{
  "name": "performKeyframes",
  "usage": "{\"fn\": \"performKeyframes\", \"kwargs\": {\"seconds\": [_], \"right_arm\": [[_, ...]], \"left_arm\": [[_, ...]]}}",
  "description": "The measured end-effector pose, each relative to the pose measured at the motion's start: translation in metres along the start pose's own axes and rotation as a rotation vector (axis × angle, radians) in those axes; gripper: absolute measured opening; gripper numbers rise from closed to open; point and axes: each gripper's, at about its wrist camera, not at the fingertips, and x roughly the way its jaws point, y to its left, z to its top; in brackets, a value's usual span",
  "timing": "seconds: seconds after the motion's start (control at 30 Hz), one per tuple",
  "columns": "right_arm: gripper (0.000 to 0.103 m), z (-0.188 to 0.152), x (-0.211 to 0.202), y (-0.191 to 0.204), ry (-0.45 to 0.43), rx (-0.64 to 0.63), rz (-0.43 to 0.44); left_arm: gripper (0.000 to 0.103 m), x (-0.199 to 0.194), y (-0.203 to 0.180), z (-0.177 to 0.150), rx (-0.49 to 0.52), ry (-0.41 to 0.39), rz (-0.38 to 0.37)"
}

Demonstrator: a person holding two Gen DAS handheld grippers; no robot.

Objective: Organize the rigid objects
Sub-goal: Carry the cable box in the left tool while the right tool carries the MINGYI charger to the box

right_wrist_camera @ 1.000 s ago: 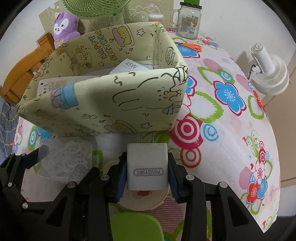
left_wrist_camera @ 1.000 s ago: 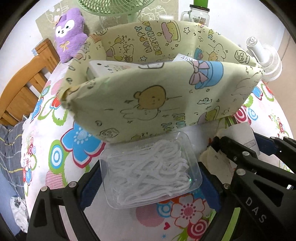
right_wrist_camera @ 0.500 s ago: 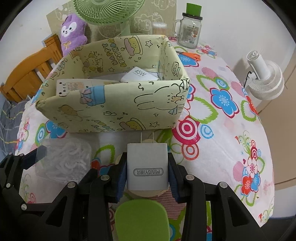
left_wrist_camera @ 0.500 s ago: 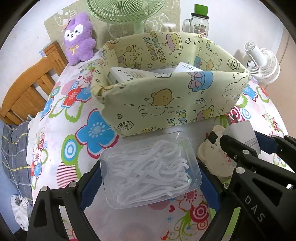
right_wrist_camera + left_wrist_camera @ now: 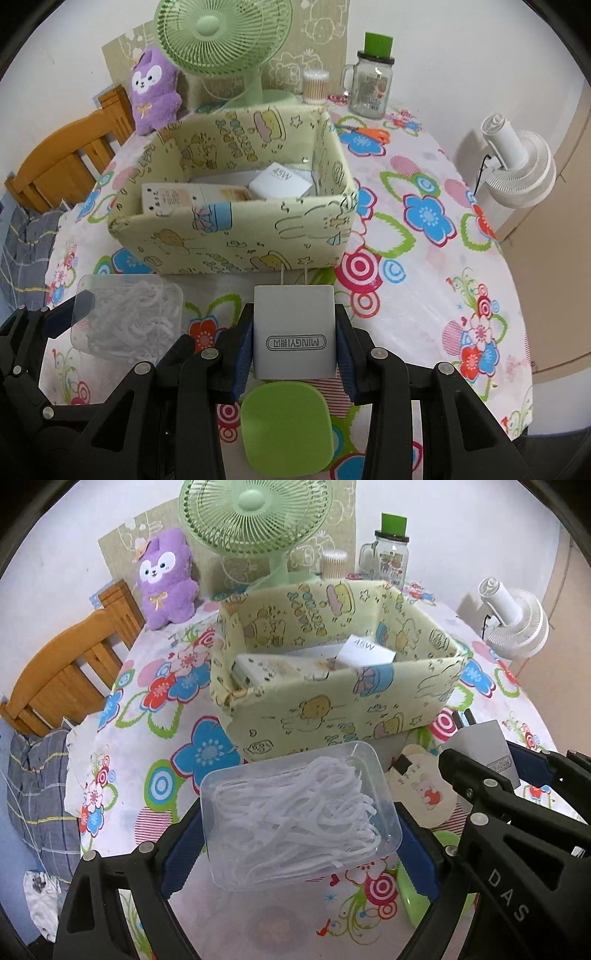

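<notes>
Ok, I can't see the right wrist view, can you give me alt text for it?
The right gripper holds a white plug-in charger between its fingers, prongs pointing toward a pale yellow cartoon-print fabric bin on a floral tablecloth. At lower left the left gripper holds a clear plastic box of white pieces; a green square pad lies below the charger.

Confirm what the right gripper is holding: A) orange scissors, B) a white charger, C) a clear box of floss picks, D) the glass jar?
B: the right gripper is shut on the white charger, prongs pointing toward the fabric bin.
</notes>
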Motion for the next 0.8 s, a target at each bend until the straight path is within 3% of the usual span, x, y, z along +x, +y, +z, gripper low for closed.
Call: {"fn": "performKeyframes", "kwargs": {"seconds": [0.8], "right_arm": [[0.043,0.026,-0.051,-0.009,-0.061,-0.048,0.024]], "left_arm": [[0.094,-0.05,-0.01,0.026,0.025,-0.059,0.002]]}}
